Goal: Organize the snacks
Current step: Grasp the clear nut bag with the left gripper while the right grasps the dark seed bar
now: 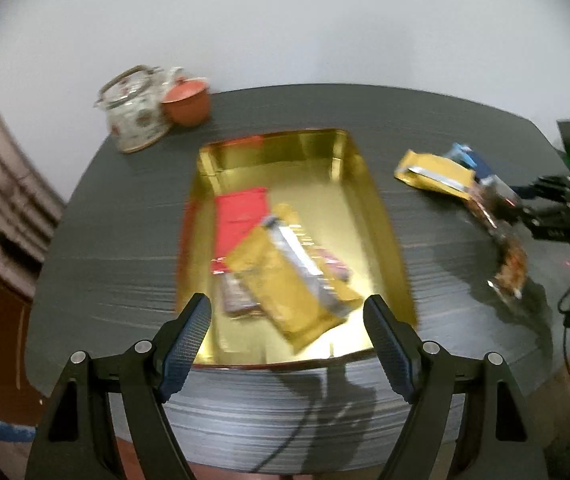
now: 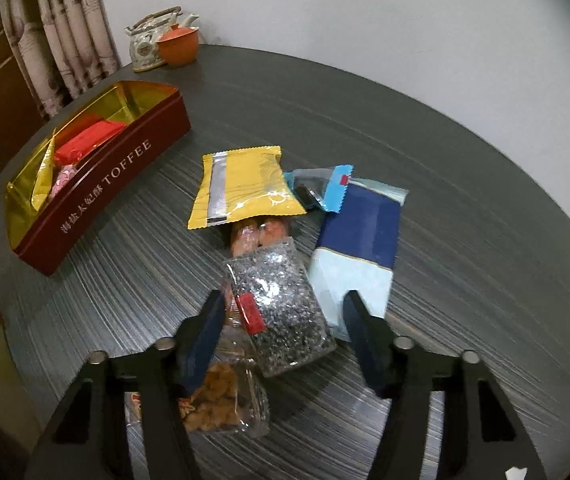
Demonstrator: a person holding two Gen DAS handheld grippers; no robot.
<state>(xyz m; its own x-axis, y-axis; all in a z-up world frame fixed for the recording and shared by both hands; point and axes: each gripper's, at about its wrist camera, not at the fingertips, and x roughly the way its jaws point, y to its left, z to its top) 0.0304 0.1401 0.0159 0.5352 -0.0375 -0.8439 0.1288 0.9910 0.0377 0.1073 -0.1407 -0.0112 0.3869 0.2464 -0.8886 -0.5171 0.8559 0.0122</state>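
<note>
An open red toffee tin [image 2: 117, 188] with a gold inside [image 1: 381, 216] holds a red packet [image 1: 241, 216], a yellow packet [image 1: 285, 292] and smaller ones. My left gripper [image 1: 287, 304] hangs open over the tin's near end, holding nothing. To the right of the tin lies a loose pile: a yellow packet [image 2: 241, 188], a dark blue packet [image 2: 361, 232], a small light blue one [image 2: 325, 188], a silver glitter packet [image 2: 281, 312] and a clear bag of orange-brown snacks [image 2: 217, 396]. My right gripper [image 2: 284, 298] straddles the silver packet, its right pad apart from the packet.
A patterned teapot [image 1: 133, 116] and an orange lidded cup [image 1: 187, 100] stand at the far left of the dark round table [image 2: 465, 200]. A curtain [image 2: 65, 40] hangs beyond the table's left side. A thin cable [image 1: 569, 316] dangles under the right gripper.
</note>
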